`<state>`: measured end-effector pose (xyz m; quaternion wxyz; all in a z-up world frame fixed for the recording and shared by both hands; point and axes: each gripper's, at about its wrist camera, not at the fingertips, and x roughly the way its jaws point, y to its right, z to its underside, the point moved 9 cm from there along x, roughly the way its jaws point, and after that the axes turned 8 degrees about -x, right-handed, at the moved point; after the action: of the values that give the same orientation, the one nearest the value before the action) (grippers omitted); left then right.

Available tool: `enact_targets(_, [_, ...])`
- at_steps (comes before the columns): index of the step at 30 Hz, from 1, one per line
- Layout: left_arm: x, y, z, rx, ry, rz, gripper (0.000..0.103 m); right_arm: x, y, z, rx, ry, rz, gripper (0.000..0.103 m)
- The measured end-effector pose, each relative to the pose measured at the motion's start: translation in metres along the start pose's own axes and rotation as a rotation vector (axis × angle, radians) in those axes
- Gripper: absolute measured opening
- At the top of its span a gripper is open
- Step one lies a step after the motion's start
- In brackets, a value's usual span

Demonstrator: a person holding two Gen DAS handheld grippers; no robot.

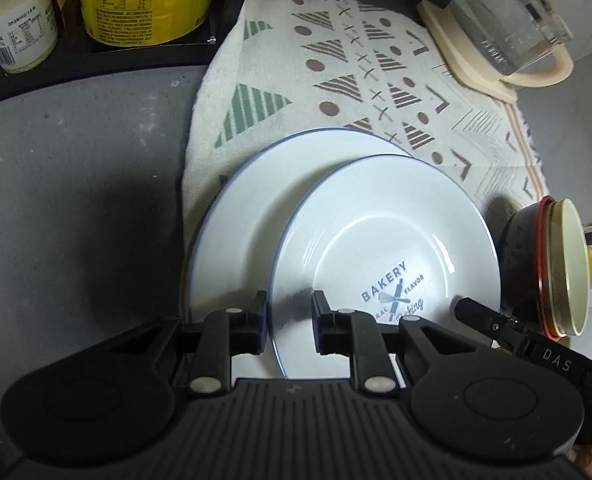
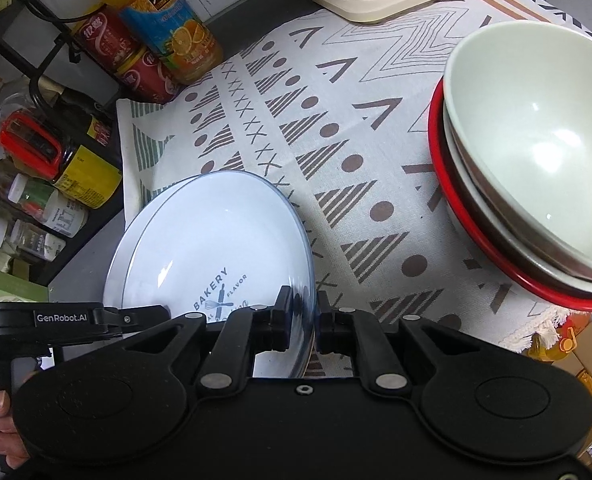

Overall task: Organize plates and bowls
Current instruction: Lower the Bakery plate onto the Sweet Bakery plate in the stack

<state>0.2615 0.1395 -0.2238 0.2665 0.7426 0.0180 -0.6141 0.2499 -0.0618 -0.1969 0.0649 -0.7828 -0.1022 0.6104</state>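
Note:
A white plate with a blue rim and a "BAKERY" print point(image 1: 384, 264) is held tilted over a second white plate point(image 1: 239, 216) on the patterned cloth. My left gripper point(image 1: 289, 322) is shut on the printed plate's near left rim. My right gripper point(image 2: 300, 320) is shut on the same plate point(image 2: 211, 248) at its right rim; its arm shows in the left wrist view point(image 1: 492, 326). A stack of bowls, pale green on top point(image 2: 536, 136) with a red-rimmed one beneath point(image 2: 440, 184), stands to the right on the cloth.
A patterned cloth point(image 2: 336, 128) covers the grey counter point(image 1: 75, 184). A kettle on a cream base point(image 1: 496, 40) stands at the back. Bottles and cans point(image 2: 167, 40) and jars point(image 1: 19, 20) crowd a black rack on the left.

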Motion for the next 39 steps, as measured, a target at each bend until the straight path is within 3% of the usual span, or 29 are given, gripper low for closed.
enact_targets(8, [-0.024, 0.003, -0.016, 0.043, 0.054, 0.004, 0.029, 0.002, 0.000, 0.000, 0.007, 0.017, 0.010, 0.011])
enact_targets(15, [-0.046, 0.000, -0.023, 0.056, 0.145, -0.022, 0.055, 0.005, 0.000, 0.000, 0.012, 0.010, 0.018, 0.012])
enact_targets(18, [-0.047, -0.008, -0.024, 0.047, 0.162, -0.052, 0.060, 0.008, -0.001, 0.001, 0.011, -0.003, 0.027, 0.014])
enact_targets(22, [-0.041, -0.022, -0.024, 0.023, 0.139, -0.074, 0.060, 0.011, -0.003, 0.000, 0.008, -0.008, 0.032, 0.015])
enact_targets(26, [-0.030, -0.028, -0.019, 0.010, 0.106, -0.086, 0.060, 0.013, 0.000, 0.000, 0.014, -0.013, 0.043, 0.023])
enact_targets(32, [-0.015, -0.032, -0.013, -0.015, 0.068, -0.071, 0.058, 0.017, -0.001, 0.002, 0.014, -0.031, 0.042, 0.027])
enact_targets(36, [-0.010, -0.032, -0.010, -0.041, 0.054, -0.020, 0.040, 0.014, -0.001, 0.003, 0.020, -0.030, 0.044, 0.029])
enact_targets(39, [-0.011, -0.031, -0.009, -0.042, 0.061, -0.022, 0.038, 0.008, -0.001, 0.000, 0.030, -0.004, 0.026, 0.029])
